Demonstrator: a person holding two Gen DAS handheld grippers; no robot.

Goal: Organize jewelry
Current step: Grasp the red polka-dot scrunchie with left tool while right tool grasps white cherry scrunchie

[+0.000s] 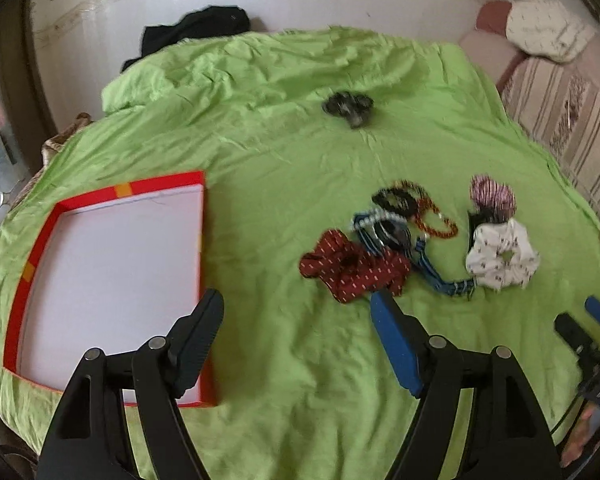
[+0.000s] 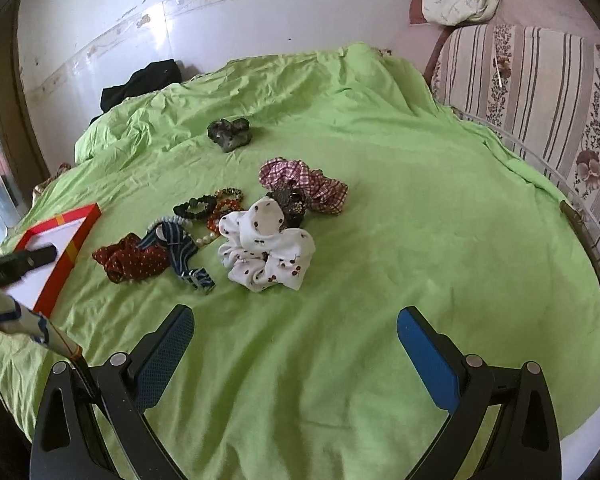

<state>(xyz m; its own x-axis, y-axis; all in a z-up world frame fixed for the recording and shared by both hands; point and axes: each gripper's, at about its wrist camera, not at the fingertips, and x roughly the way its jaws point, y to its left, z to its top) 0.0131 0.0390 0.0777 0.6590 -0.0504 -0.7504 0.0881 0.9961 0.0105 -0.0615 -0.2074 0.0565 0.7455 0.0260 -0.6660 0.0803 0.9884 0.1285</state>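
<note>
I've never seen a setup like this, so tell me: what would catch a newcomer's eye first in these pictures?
The bright green sheet fills both views. On it, near the middle, lies a heap of hair ties and bracelets: a white scrunchie, a dark red scrunchie and a pink checked scrunchie. To the left sits an empty red box with a white inside, and both the left gripper and the right gripper hang open above the sheet.

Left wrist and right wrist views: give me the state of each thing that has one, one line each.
Left gripper: open, nothing between its fingers.
Right gripper: open, empty, over bare sheet.
Red box: lidless, lying flat, nothing inside where visible.
White scrunchie: loose on the green sheet, in the pile.
Red scrunchie: in the pile, partly under the blue striped scrunchie.
Dark scrunchie: lying apart from the pile.
</note>
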